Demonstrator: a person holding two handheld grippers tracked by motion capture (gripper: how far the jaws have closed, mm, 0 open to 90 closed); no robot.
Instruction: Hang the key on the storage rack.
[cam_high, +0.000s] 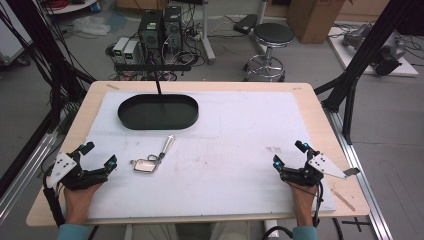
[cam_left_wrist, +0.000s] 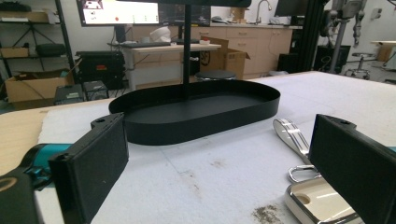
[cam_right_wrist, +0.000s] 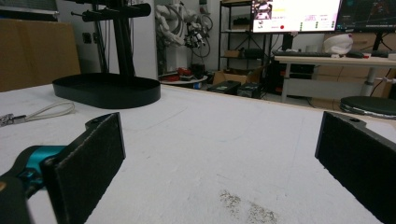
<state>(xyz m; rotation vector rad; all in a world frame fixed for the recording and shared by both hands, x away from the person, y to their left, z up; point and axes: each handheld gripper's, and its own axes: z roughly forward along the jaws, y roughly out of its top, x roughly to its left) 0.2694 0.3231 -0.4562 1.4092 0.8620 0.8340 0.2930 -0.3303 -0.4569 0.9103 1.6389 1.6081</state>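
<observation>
Resting on the white mat at a wooden table, the left gripper sits at the mat's eight o'clock, its jaws spread wide and holding nothing. Just beside it, toward its two o'clock, lies the metal keychain, a flat silvery tag with a slim handle-like piece running off toward one o'clock, so the long axis slants up and to the right. The left gripper view shows the tag close by the right-hand jaw, the black oval tray beyond at twelve o'clock. Over at four o'clock, the right gripper likewise stands wide open and empty, well apart from the keychain. The left hand looks better placed to reach.
</observation>
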